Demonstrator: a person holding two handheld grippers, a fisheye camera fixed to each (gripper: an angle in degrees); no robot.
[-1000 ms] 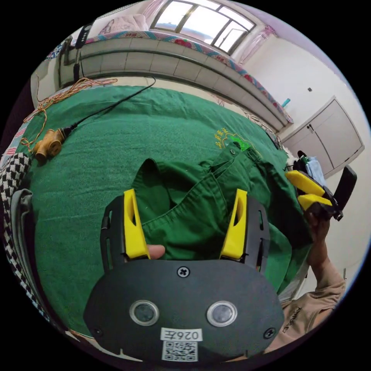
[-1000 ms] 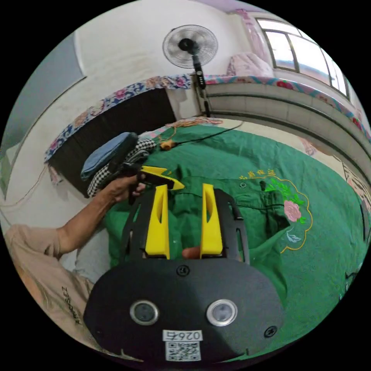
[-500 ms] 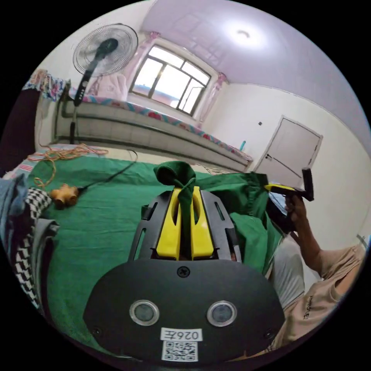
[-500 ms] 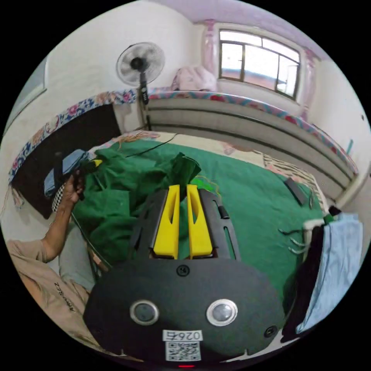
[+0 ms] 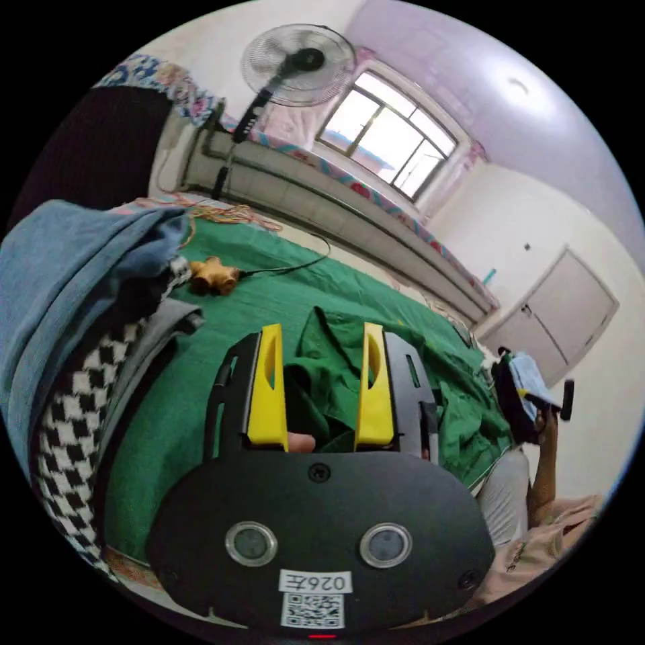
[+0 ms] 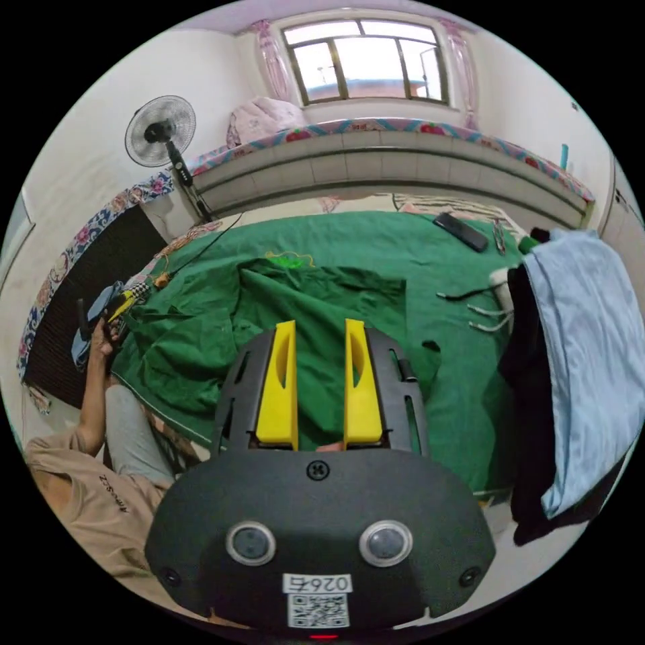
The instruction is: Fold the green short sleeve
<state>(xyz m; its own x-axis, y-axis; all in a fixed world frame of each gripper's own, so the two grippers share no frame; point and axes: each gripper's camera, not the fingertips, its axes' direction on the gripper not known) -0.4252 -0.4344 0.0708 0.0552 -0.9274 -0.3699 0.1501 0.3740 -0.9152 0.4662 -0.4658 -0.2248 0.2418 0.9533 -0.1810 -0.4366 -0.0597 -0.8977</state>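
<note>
Left claw is seen spread wide, yellow jaws well apart, nothing pinched btwn them. Beyond the jaws, the green short-sleeve shirt of woven cloth is found lying rumpled on the bed's green cover, one flap standing up btwn the two jaw tips in the left gripper view. A stack of folded clothes – blue denim on top, black-and-white check under it – is seen close at the left of that view. A small tan wooden piece on a black cord is lying on the cover farther back. The right claw, held in a hand, is glimpsed at the far right edge of that view, near a pile w/ light blue cloth.

Right claw is shown opened too, jaws parted w/ a clear gap, gripping nothing. In the right gripper view the shirt is spread across the cover in creases, mostly flat, its far edge near yellow embroidery on the cover. The left claw is seen at the left edge, held up by a hand beside the shirt's bunched end. A light blue cloth over dark garments is piled at the right. A black remote is lying on the cover near the window side. A standing fan is seen against the wall.
</note>
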